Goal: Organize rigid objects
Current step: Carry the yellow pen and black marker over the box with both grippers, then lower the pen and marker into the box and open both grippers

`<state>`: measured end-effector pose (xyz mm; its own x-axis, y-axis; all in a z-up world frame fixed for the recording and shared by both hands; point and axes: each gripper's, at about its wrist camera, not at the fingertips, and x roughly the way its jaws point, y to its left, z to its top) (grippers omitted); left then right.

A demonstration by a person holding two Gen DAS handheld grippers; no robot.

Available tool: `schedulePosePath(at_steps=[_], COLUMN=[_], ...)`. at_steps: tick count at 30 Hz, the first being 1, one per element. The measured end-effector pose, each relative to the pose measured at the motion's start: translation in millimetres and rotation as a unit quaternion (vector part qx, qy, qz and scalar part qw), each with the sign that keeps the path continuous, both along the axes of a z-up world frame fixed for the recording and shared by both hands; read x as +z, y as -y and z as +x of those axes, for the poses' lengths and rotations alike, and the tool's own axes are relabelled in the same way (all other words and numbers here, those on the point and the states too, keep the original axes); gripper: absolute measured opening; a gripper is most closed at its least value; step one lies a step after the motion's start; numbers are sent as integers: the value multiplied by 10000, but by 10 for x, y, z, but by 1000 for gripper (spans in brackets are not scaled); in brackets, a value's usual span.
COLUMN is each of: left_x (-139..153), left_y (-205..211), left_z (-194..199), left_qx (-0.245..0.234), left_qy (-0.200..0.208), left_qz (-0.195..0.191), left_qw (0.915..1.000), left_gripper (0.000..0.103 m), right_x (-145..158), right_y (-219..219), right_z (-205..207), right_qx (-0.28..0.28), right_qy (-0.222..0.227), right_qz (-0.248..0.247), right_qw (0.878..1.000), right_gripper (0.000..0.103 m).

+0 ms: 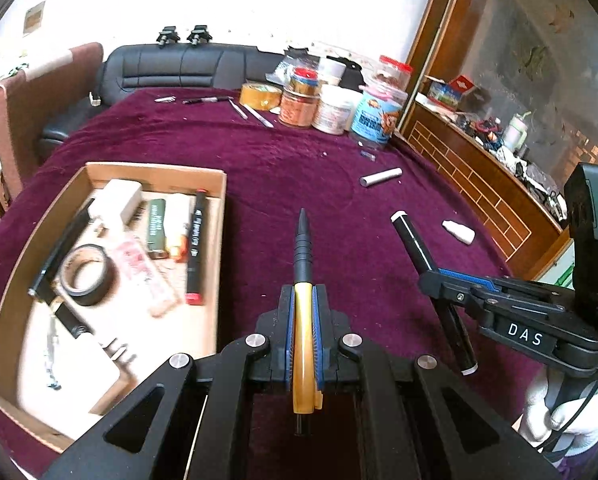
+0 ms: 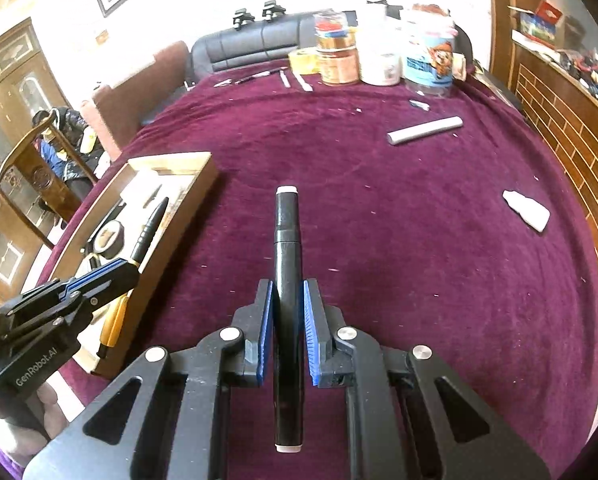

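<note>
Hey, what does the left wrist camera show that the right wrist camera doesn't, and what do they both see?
Only the left wrist view looks down into the cardboard box, showing the black tape roll, a red-capped marker and a green lighter. Only the right wrist view shows the wooden chair and the cabinet off the table's left side. Both show the left gripper clamping the yellow pen, the right gripper clamping the black marker, the grey tube and the jars on the purple cloth.
</note>
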<state>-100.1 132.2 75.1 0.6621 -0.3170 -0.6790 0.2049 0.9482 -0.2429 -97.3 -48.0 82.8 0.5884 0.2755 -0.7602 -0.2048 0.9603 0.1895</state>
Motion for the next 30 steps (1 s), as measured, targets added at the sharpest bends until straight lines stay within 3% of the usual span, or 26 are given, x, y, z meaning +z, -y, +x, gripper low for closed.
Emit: schedulePosePath(at_steps=[9,17,25,30], left_x=[8,4,-120,-279], left_y=[-433,-1051,-1720,-1941], left_z=[-73,-125,-148,-144], left_qx=[278,800,1443,1629], left_qy=[60,112,22,-178], left_qz=[-223,-491,-643,-651], left_qw=[9993,9955,9874,9843], left_gripper=[6,6,6,6], right_x=[91,89,-77,-252], right_y=[-497,-1026,-1462,-1711], right_z=[3,123,263,316], right_qx=[383,806,1094,1241], right_qy=[-3,-219,-679,-945], right_qz=[2,360,986,1037], right_qw=[9993,9959,9868,9823], right_gripper=[13,13,13,13])
